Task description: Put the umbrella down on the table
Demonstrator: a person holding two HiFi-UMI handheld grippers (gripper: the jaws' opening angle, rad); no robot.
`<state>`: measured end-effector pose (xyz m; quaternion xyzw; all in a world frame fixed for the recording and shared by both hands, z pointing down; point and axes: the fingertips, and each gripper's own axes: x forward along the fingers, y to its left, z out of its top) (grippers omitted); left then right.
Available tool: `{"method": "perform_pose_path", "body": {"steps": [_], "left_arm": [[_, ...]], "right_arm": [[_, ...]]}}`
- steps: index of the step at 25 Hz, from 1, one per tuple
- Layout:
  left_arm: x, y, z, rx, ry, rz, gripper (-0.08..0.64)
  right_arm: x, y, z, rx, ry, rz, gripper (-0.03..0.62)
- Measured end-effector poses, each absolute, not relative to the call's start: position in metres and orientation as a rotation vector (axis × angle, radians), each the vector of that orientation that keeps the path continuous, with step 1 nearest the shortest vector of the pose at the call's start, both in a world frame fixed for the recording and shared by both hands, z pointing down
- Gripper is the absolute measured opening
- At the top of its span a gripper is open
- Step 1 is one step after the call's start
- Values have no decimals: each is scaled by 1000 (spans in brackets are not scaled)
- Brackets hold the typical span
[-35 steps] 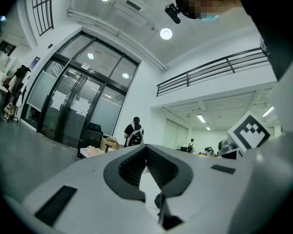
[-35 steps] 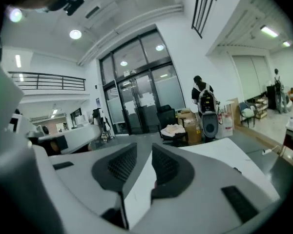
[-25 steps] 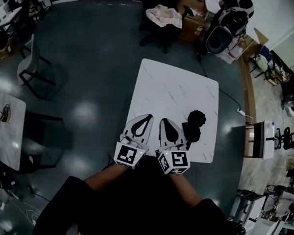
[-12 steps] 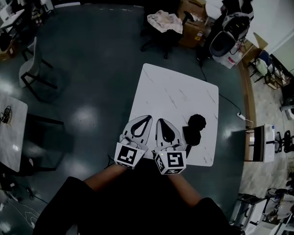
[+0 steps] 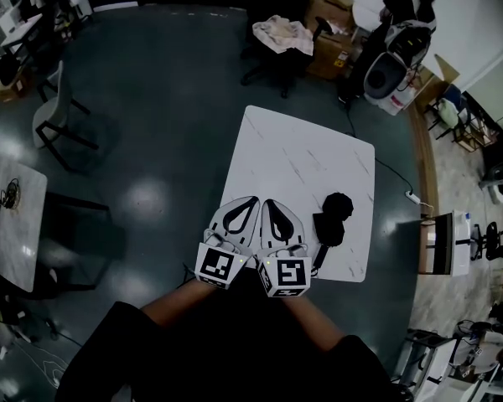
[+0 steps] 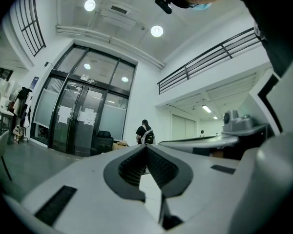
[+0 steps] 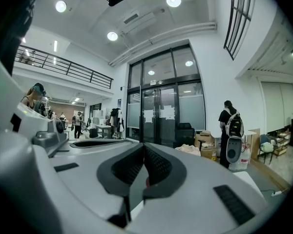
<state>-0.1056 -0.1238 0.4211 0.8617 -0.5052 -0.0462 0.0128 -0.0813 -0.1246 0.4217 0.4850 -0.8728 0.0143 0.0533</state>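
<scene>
The black folded umbrella (image 5: 330,219) lies on the right part of the white table (image 5: 293,153), its handle toward the front edge. Both grippers hover side by side over the table's front left corner, pointing away from me. My left gripper (image 5: 248,201) is shut with nothing in it, and its tips meet in the left gripper view (image 6: 146,147). My right gripper (image 5: 267,203) sits left of the umbrella and clear of it. It is shut and empty too, and its jaws are closed in the right gripper view (image 7: 144,147).
A dark office chair (image 5: 272,57) with a cloth on it stands beyond the table, beside cardboard boxes (image 5: 331,23). A person with a backpack (image 7: 229,126) stands at the far right. Another table (image 5: 8,224) and a chair (image 5: 54,120) are at the left.
My right gripper has drawn left, away from the umbrella, up against the left gripper. The umbrella stays lying on the table. The left gripper has kept still.
</scene>
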Motion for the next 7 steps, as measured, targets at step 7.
{"method": "perform_pose_path", "body": {"steps": [7], "left_arm": [[-107,-120,427,2654,-1565,-155,6]], "right_arm": [[-87,-122,423,1487,-2616,-33,18]]}}
